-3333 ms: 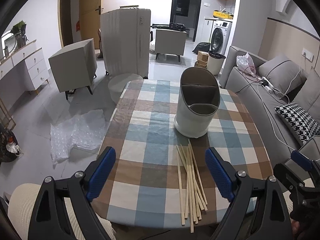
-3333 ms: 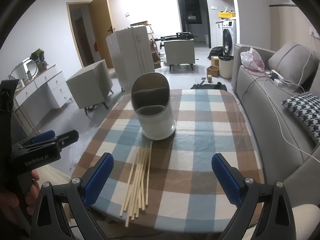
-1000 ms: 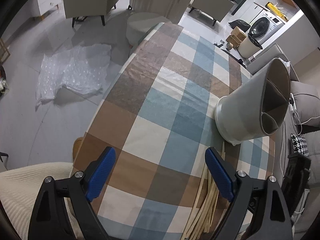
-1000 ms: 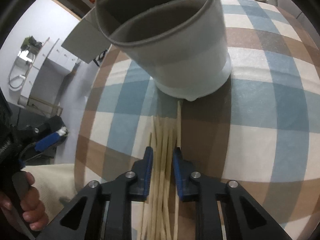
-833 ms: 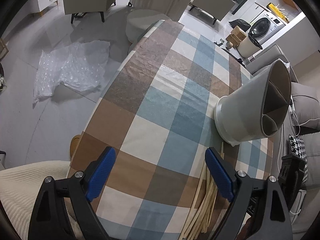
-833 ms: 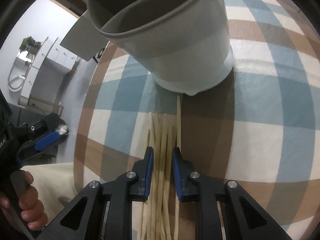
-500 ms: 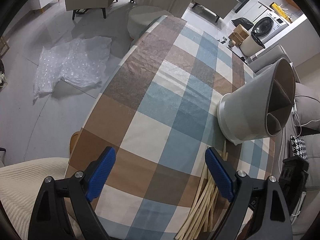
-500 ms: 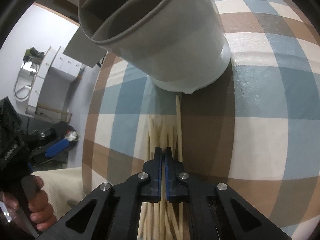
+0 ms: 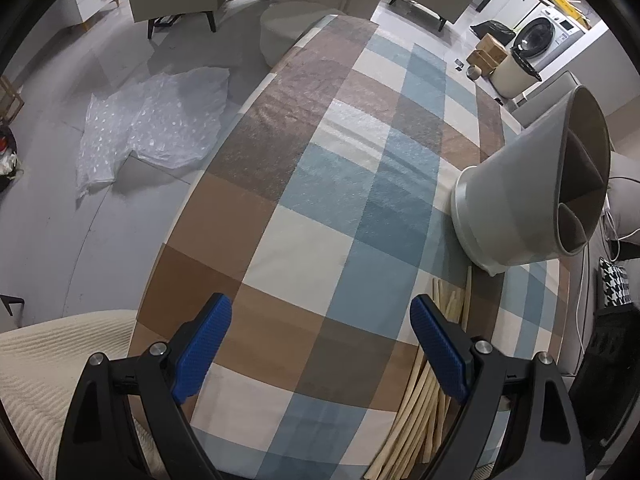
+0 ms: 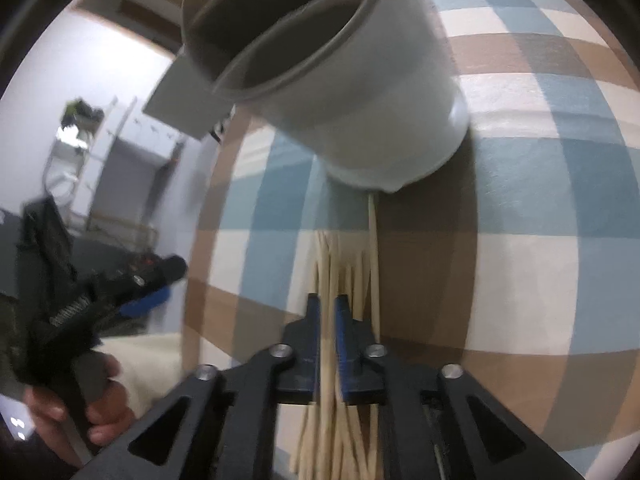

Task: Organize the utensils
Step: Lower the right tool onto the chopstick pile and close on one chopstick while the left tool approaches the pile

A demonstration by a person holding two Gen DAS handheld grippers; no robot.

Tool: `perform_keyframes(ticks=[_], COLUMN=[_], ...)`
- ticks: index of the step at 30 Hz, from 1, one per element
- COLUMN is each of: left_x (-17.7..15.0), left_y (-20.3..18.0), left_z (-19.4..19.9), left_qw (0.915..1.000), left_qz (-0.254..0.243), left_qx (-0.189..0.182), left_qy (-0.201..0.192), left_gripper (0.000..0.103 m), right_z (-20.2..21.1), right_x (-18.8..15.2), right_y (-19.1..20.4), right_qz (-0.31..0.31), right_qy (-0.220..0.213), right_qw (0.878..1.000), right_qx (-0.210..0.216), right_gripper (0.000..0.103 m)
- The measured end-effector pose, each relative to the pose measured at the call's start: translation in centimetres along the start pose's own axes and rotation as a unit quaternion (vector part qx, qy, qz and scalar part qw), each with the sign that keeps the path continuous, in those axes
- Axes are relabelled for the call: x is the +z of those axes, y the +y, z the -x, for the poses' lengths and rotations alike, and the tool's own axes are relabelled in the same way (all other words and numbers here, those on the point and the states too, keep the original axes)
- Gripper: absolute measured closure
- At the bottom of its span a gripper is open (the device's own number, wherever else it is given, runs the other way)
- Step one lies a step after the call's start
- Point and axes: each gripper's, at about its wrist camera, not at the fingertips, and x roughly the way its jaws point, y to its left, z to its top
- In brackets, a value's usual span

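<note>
A bundle of pale wooden chopsticks (image 10: 360, 272) lies on the checked tablecloth (image 9: 320, 200), its far tips just in front of a grey-white utensil holder (image 10: 360, 100) with dividers inside. My right gripper (image 10: 328, 308) points down over the bundle's near part. Its jaws are opening, a narrow gap apart, with a chopstick in the gap. The picture is blurred. In the left wrist view the chopsticks (image 9: 412, 420) lie partly under the right finger and the holder (image 9: 516, 208) stands at the right. My left gripper (image 9: 320, 304) hangs open over bare cloth, holding nothing.
The table's left edge curves close to the left gripper, with floor below. Bubble wrap (image 9: 152, 120) lies on the floor and a round stool (image 9: 292, 28) stands at the table's far end. A hand (image 10: 104, 400) holds the left gripper beside the table.
The right jaws closed fully over the chopsticks half a second ago and now stand a little apart again. The right view has tipped slightly toward the holder. The left gripper has hardly moved.
</note>
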Motion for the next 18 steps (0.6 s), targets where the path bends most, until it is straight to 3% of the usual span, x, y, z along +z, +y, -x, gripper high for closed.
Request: perform_keyframes(ticks=[4,9,11,18], left_x=[0.1,0.2,0.2,0.3], left_y=[0.1,0.2,0.3,0.2], left_z=[-0.1,0.1,0.1,0.1], left_qw=[1.0,0.9999,0.9999,0.9997], left_qz=[0.003,0.002,0.005,0.01], left_qx=[-0.004,-0.013,-0.015,-0.022], left_qy=[0.002,0.003,0.004,0.007], left_gripper=[0.015,0.015,0.015,0.015], right_z=[-0.9,-2.2,-2.2,-0.7], right_x=[0.5,0.9,1.0,1.0], right_y=[1.1,1.5,1.3,-0.1], right_qz=[0.017,0.015,0.015,-0.021], right_qy=[0.005,0.018,0.015,-0.012], right_qw=[0.999,0.999,0.999,0.999], right_qx=[-0.028,-0.034,-0.039,-0.026], right_gripper=[0.083,0.082,0.098,0.099])
